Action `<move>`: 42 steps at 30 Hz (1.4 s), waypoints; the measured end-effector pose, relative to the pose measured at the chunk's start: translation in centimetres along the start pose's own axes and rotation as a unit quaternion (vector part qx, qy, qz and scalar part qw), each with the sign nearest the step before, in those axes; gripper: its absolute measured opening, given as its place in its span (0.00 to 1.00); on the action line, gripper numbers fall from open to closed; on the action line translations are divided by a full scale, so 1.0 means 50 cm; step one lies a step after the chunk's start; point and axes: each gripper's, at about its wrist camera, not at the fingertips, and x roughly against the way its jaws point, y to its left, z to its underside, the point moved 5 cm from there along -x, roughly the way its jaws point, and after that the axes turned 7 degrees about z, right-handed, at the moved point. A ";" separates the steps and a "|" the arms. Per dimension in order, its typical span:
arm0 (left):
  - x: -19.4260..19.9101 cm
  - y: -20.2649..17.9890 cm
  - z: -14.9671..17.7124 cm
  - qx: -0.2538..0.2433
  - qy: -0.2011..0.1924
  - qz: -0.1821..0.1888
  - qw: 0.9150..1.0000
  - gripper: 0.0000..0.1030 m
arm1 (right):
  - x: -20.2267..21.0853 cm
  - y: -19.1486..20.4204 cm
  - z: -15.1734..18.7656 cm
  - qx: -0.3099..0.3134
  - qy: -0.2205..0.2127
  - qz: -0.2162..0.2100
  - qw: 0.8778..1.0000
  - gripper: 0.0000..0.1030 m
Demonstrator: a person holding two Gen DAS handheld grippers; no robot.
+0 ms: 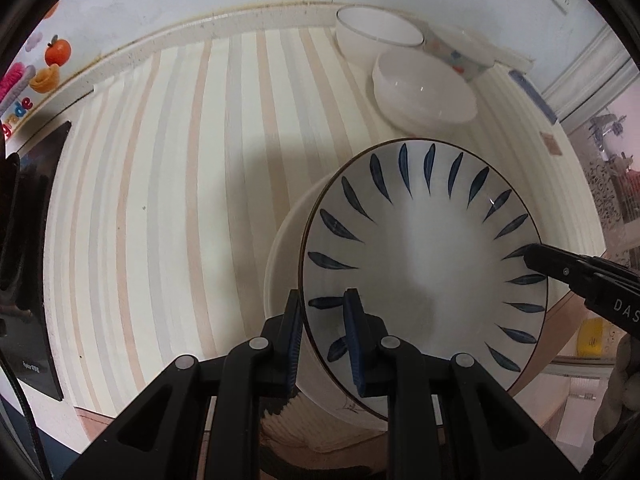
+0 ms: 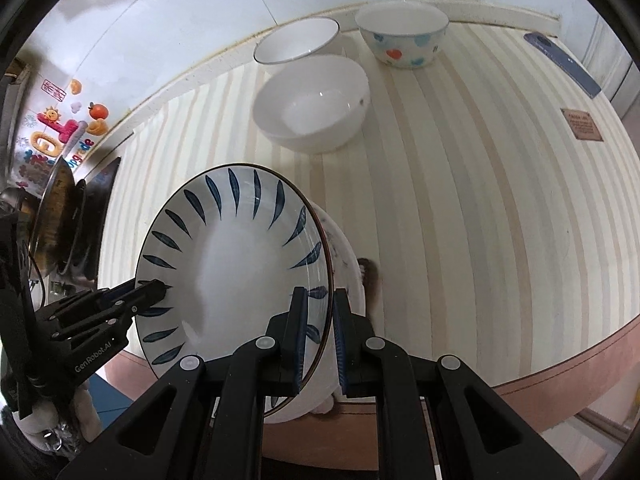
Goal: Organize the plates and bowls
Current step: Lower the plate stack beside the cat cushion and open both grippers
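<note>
We are in a home, at an eating place. The desk (image 2: 460, 208) wears a striped cloth in cream, beige and grey, and crockery stands at its far edge: a heart-patterned bowl (image 2: 402, 36) and plain white bowls (image 2: 312, 108). Left of the desk, colourful fruit and letter magnets (image 2: 68, 128) decorate a surface, a household touch.
</note>
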 end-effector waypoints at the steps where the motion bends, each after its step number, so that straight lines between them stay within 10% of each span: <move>1: -0.005 -0.001 0.002 0.001 0.003 -0.002 1.000 0.17 | -0.007 -0.001 0.002 0.001 0.002 -0.001 1.000 0.14; 42: -0.036 0.028 0.000 0.055 0.028 -0.007 0.998 0.18 | -0.050 -0.016 0.017 -0.086 0.037 -0.032 0.995 0.22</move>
